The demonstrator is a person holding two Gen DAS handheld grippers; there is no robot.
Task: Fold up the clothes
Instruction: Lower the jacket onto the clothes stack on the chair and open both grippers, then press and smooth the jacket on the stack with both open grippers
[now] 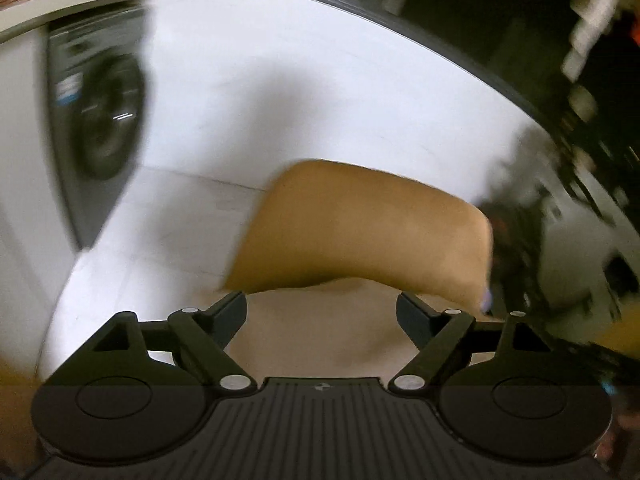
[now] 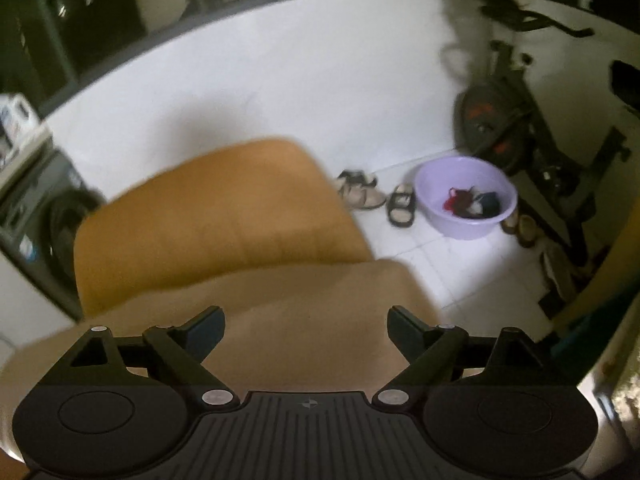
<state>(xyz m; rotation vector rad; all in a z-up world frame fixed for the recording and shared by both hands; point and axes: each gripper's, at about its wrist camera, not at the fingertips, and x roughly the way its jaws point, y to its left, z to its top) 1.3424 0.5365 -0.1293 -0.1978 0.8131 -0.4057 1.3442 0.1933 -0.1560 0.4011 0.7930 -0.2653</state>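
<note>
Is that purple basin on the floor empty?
No. The purple basin holds a few small red and dark items, seemingly clothes, lying on its bottom.

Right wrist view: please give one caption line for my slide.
Open right gripper above folded mustard-orange cloth; lilac plastic basin and sandals on white tiled floor.

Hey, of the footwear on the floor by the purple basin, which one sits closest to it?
The dark strappy sandal, lying just left of the round lilac plastic basin. The beige pair of shoes lies further left, beside the orange cloth.
</note>
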